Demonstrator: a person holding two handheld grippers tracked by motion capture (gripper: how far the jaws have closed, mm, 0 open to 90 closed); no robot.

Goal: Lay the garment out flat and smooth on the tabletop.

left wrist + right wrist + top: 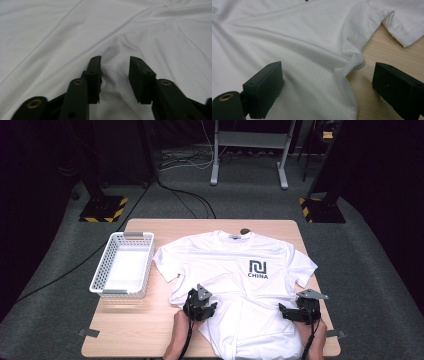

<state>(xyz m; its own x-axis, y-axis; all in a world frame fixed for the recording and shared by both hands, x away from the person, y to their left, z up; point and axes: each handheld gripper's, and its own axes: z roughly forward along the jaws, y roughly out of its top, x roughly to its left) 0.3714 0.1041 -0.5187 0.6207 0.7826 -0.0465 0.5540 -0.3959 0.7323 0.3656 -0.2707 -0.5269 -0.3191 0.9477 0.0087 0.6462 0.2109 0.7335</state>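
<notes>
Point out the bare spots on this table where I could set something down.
Free wood: the near-left corner of the table, in front of the basket; a thin strip along the far edge behind the T-shirt collar; a narrow strip down the right edge. The basket's inside is empty too. The middle is crowded: the shirt covers it, with both tongs at its lower part.

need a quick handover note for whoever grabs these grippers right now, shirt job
Left gripper: jaws partly closed around a raised pleat of the white t-shirt, near its left side; pads not clearly pressing yet.
Right gripper: jaws wide open, straddling the shirt's right side edge, nothing held.
Shirt lies flat, logo up, on the wooden table; white basket sits empty to its left.
Done: grippers placed.
Left: likely pinch both sides, fold, move to basket.
</notes>
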